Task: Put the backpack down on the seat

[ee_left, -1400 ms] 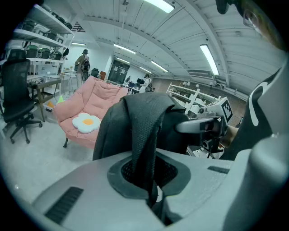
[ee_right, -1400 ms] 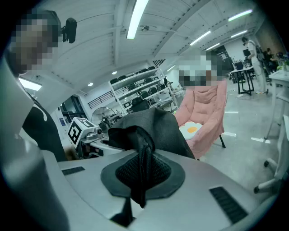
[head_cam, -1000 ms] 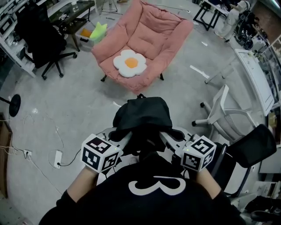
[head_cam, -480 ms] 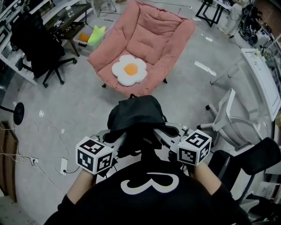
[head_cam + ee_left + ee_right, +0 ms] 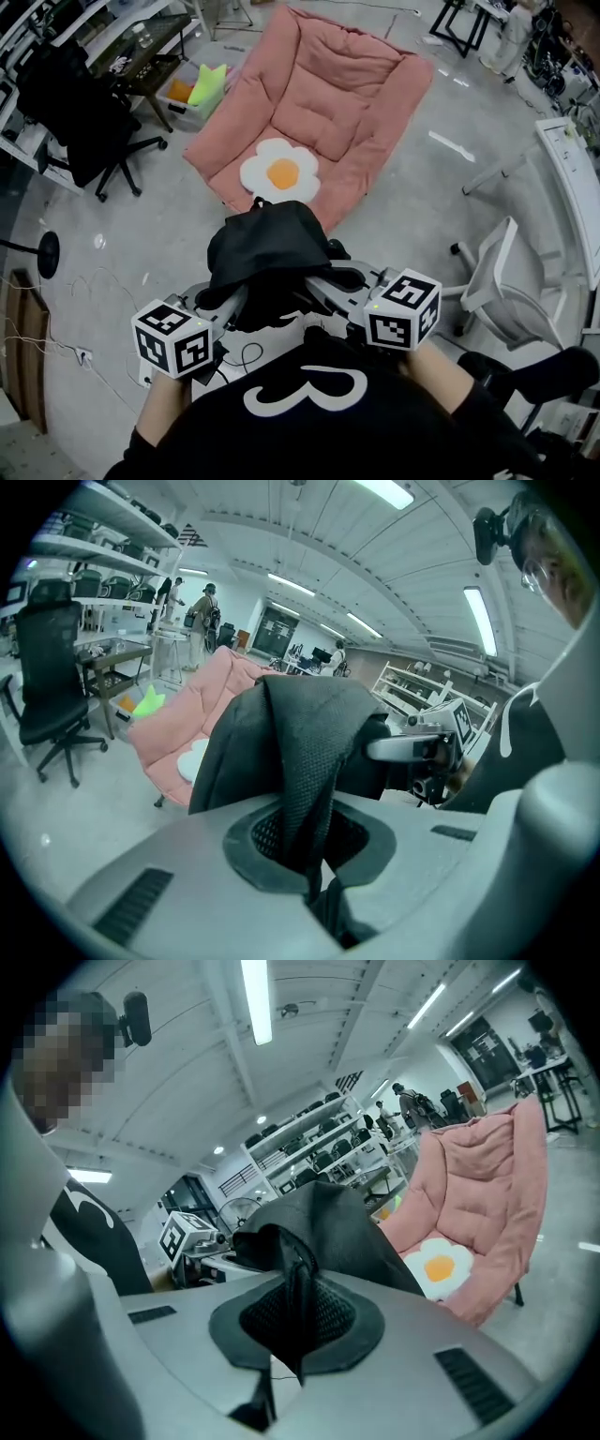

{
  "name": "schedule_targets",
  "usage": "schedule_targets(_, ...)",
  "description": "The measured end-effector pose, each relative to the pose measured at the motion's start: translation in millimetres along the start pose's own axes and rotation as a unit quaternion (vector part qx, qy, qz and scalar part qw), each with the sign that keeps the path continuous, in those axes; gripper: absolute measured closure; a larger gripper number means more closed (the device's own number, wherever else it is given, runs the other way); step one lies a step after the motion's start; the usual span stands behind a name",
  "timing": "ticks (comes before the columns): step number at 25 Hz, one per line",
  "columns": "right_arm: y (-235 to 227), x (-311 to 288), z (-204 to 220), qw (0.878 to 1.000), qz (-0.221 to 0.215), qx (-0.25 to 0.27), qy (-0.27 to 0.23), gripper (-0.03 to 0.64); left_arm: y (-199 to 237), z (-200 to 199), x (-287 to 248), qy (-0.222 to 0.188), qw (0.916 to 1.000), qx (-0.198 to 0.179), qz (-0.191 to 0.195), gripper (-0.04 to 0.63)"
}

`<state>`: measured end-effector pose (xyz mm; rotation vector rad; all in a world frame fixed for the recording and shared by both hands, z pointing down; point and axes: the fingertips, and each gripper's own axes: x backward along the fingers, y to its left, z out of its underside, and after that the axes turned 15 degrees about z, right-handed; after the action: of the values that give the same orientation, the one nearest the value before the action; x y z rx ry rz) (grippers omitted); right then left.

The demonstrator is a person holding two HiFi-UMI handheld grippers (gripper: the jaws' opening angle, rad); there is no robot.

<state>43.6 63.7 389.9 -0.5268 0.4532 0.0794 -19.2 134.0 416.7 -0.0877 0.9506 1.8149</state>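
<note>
Fabric decides everything here. The slumped black fabric backpack (image 5: 267, 244) hangs in the air, draped over and just beyond the tips of both pairs of fingers, and it is not yet on the seat.

The left gripper (image 5: 314, 892) has its fingers (image 5: 169, 874) pressed together on a black mesh shoulder strap (image 5: 305, 780), which rises out of the pinch to the bag's body. The right gripper (image 5: 281, 1358) has its fingers (image 5: 450, 1335) clamped the same way on a second black mesh strap (image 5: 298, 1288).

The bag looks limp and only lightly filled, since its top folds over on itself. It will likely sag, swing and collapse rather than stand up. The open mesh should bite well and resist slipping, and nothing about the bag looks fragile. The straps, taken close to the body, seem the right hold, one on each side so the load stays level.

Ahead of the fingertips and lower stands a pink padded armchair (image 5: 347, 103). A white flower-shaped cushion with an orange centre (image 5: 281, 173) lies on the near part of its seat. Grey concrete floor (image 5: 141, 216) lies below the fingers.
</note>
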Motion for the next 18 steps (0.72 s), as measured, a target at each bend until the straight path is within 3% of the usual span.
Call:
schedule_targets(10,-14.5,-32.5,-107.6,0.996,-0.036,0.065,-0.045,0.603,30.6,-112.8,12.8,-0.027,0.9946,-0.072,-0.069,0.584)
schedule_targets(18,-38.3,-45.8,-152.4,0.994,-0.006,0.082,-0.077,0.601,53.5,-164.2,-2.6,-0.054,0.9916,-0.099,-0.063,0.584)
